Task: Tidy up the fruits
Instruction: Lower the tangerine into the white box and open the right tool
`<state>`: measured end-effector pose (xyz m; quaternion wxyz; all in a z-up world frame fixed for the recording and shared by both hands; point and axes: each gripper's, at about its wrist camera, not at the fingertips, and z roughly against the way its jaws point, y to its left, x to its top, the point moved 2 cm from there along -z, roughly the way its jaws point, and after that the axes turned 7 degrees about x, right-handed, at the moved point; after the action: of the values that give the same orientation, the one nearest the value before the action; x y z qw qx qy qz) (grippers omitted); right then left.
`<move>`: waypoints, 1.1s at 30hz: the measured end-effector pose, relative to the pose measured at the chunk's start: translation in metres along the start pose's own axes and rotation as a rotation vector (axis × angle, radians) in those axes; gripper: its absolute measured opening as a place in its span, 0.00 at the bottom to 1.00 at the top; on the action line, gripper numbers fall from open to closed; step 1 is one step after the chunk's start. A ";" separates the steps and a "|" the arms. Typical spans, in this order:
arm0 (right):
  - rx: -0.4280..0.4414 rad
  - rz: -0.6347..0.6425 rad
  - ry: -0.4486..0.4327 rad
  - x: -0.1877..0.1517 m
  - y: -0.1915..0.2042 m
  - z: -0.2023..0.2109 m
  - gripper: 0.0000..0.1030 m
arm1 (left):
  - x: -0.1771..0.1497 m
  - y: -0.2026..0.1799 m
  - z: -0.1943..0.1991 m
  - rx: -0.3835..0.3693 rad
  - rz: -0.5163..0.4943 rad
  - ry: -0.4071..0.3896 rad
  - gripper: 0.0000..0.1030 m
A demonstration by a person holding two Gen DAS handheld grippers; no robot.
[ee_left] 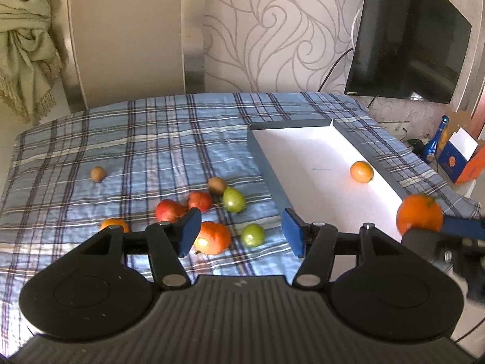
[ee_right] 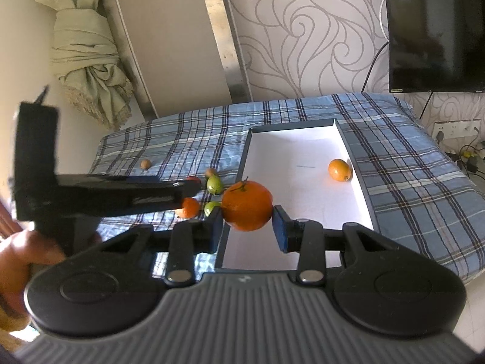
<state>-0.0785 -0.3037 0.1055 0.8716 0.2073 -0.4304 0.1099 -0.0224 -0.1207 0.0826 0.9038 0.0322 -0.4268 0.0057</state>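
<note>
Right gripper [ee_right: 247,227] held a round orange tangerine with a short green stem [ee_right: 247,206] between its blue pads. The jaws were partly closed; the left pad touched the fruit, and the right pad looked to sit just at its skin, though firm contact there could not be confirmed. The fruit hung over the near left corner of the shallow white-lined cardboard tray with dark grey walls [ee_right: 360,188], above the floor and close to the left wall.

One small orange citrus [ee_right: 339,170] already lay inside the tray, against the right wall.

Left gripper [ee_left: 241,232] was wide open and empty, poised over the loose fruit on the blue plaid bedcloth [ee_left: 91,139]. Beneath it was a large orange-red tangerine [ee_left: 213,238], just beside the left pad. A pale green round fruit [ee_left: 253,235] lay near it, and a second green fruit [ee_left: 233,200] further back. Two red fruits [ee_left: 182,207] touched each other. Two brown kiwi-like fruits [ee_left: 97,173] lay well apart.

Risks, as judged:
- The grip looked shallow, at the pad tips; the smooth round fruit might slip out early.
- Release this close to the left wall could send it onto the rim and out onto the cloth.
- The tray floor was bare and smooth, so a dropped fruit would likely roll and might knock the citrus.
- The soft bedding might let the tray tilt if pressed.
- The two grippers worked near each other; a collision was possible.
</note>
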 end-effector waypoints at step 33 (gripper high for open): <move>-0.146 -0.004 0.106 -0.001 -0.064 -0.082 0.39 | -0.048 0.054 0.043 0.127 0.064 0.025 0.72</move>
<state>0.0017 -0.3231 0.0431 0.9062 0.1380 -0.3900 0.0876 -0.0879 -0.0689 0.0758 0.9045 0.0756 -0.4151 0.0619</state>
